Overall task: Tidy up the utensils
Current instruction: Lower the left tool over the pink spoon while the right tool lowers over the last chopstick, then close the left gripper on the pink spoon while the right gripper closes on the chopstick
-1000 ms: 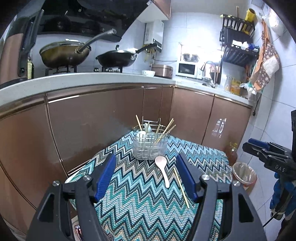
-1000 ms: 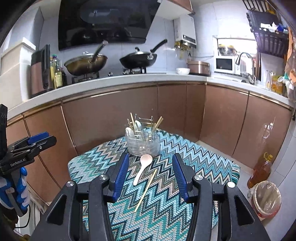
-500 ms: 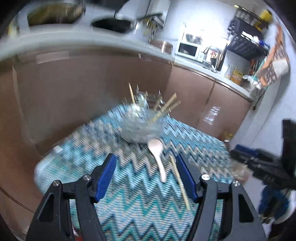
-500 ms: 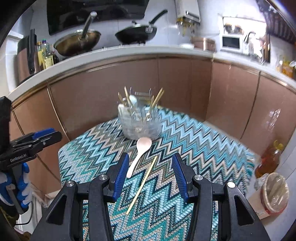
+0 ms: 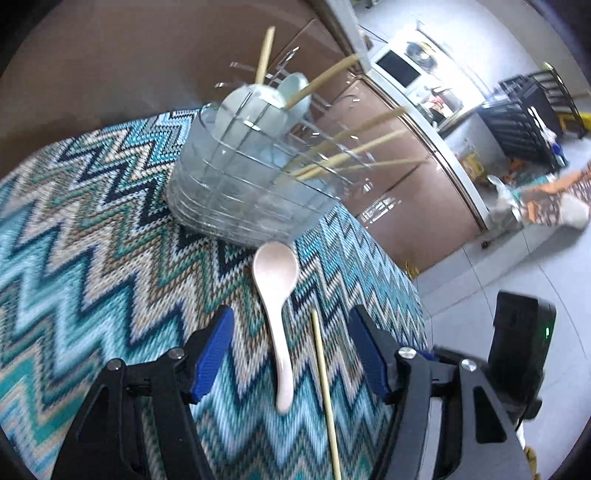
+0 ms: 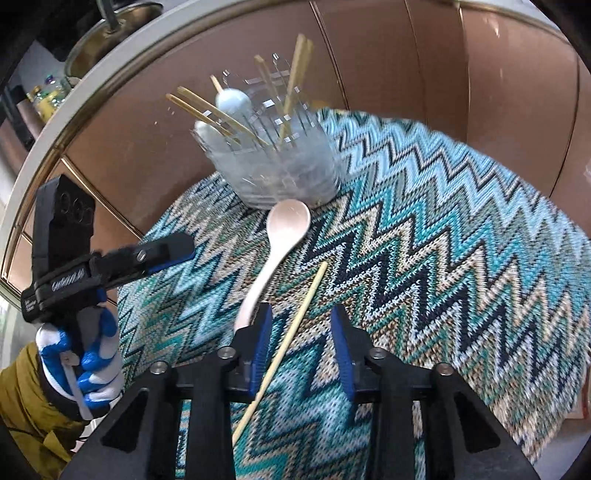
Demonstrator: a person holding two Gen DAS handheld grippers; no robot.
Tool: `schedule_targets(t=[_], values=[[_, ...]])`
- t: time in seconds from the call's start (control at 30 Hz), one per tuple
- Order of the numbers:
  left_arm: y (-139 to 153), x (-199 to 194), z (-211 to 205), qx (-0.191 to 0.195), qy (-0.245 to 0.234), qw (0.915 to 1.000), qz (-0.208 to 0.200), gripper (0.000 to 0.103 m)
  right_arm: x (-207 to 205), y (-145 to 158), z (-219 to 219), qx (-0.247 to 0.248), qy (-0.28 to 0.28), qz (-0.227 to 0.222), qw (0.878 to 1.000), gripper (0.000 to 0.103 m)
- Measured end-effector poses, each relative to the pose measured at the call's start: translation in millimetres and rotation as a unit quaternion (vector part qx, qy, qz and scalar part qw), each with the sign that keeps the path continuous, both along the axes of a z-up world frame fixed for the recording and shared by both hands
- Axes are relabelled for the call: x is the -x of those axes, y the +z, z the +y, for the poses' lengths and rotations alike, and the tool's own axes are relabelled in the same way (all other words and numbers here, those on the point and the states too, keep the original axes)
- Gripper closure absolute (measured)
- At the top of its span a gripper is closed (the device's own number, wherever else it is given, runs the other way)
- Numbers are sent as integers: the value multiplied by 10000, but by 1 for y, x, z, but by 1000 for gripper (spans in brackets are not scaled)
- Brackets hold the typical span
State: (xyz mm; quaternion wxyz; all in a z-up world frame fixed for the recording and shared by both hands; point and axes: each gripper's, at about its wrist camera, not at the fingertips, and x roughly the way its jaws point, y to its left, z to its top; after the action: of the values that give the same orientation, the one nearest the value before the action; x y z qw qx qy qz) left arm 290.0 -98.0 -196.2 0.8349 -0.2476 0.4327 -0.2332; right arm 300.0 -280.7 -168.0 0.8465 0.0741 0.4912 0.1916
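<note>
Lying flat, spoon (image 6: 275, 256) points bowl-first toward holder (image 6: 280, 173), chopstick (image 6: 284, 343) alongside.

— Under everything? Zigzag cloth (image 6: 424, 236), teal, black and tan, reaching the table's far edge.
— Behind that edge? Brown cabinet doors (image 6: 388, 55), pale worktop (image 6: 44, 155) above.
— On the worktop's left end? Pan (image 6: 107, 33), bottles (image 6: 48, 99) beside.
— Further along? Microwave (image 5: 402, 68), then a black rack (image 5: 532, 107). Grey tiled floor (image 5: 517, 266) below.

Spoon (image 5: 275, 295) between holder (image 5: 236, 184) and chopstick (image 5: 325, 387)
</note>
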Motion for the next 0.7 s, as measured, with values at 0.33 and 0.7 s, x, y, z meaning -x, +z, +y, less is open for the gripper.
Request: schedule_targets(t=[0.33, 0.7], values=[[-35, -44, -9, 260, 240, 9988, 345, 59, -24, -23, 0, 89, 241, 379, 9990, 79], [-48, -60, -31, 355, 126, 9981, 493, 76, -42, -35, 22, 241, 371, 601, 9972, 82]])
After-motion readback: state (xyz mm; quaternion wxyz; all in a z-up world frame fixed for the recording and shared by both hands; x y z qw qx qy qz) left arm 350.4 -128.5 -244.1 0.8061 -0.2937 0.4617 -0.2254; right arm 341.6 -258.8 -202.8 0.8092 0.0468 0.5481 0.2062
